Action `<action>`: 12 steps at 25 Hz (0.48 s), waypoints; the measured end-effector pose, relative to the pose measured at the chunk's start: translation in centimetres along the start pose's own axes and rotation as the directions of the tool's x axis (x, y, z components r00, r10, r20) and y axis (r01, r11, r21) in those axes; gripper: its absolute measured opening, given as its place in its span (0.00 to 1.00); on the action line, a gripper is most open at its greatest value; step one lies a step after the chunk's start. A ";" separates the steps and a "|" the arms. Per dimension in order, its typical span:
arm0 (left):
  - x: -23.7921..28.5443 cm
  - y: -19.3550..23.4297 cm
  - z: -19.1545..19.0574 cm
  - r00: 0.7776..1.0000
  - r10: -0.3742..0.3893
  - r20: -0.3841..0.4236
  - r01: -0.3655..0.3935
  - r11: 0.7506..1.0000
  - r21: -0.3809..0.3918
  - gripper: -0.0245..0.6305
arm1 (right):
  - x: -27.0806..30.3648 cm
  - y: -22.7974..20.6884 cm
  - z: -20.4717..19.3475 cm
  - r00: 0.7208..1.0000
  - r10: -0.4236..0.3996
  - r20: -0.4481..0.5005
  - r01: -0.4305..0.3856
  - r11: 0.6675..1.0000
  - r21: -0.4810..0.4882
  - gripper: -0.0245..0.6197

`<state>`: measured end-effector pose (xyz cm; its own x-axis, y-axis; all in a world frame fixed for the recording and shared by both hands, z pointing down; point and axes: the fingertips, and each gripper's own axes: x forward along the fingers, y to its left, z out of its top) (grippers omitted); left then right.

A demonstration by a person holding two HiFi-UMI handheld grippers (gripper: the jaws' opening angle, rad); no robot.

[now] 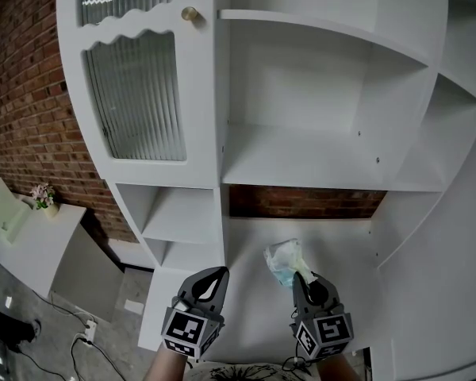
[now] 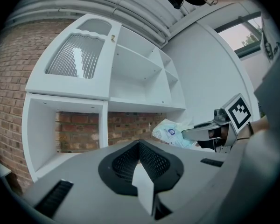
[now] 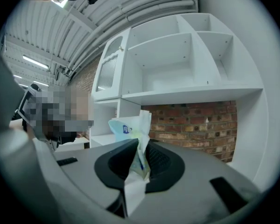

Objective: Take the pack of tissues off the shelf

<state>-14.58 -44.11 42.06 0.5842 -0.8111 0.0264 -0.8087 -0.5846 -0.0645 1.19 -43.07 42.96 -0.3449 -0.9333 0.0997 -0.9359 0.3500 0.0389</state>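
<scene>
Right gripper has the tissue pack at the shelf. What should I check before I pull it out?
1. Right gripper shut on pack of tissues: ok.
2. Hold depth: only the wrapper's edge is pinched, so it might slip: not ok.
3. Left gripper shut, empty, apart from the pack: ok.
4. Pack lifted off the shelf board: cannot tell.
5. Nothing else in that compartment to snag: ok.

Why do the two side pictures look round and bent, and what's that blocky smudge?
Left and right gripper views: wide-angle lenses, so corners go dark and the white shelf unit bows. Right gripper view: the blocky patch was added afterwards to hide a face; the pack of tissues is fairly sharp. Head view: straighter lines, soft even light.
</scene>
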 end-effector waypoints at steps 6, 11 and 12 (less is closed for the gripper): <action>0.4 0.2 -0.2 1.000 0.005 -0.004 -0.005 1.000 -0.001 0.05 | 0.6 0.1 -0.2 1.000 0.008 -0.005 -0.008 1.000 -0.007 0.10; 0.7 0.6 -0.3 1.000 0.013 -0.009 -0.013 1.000 0.002 0.05 | 1.2 -0.1 -0.3 1.000 0.018 -0.003 -0.018 1.000 -0.004 0.10; 0.8 0.7 -0.3 1.000 0.014 -0.009 -0.014 1.000 0.003 0.05 | 1.3 -0.1 -0.2 1.000 0.020 -0.002 -0.020 1.000 -0.004 0.10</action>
<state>-14.73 -45.13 42.36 0.5723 -0.8193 0.0343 -0.8166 -0.5732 -0.0676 0.89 -44.29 43.32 -0.3633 -0.9260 0.1029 -0.9285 0.3689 0.0413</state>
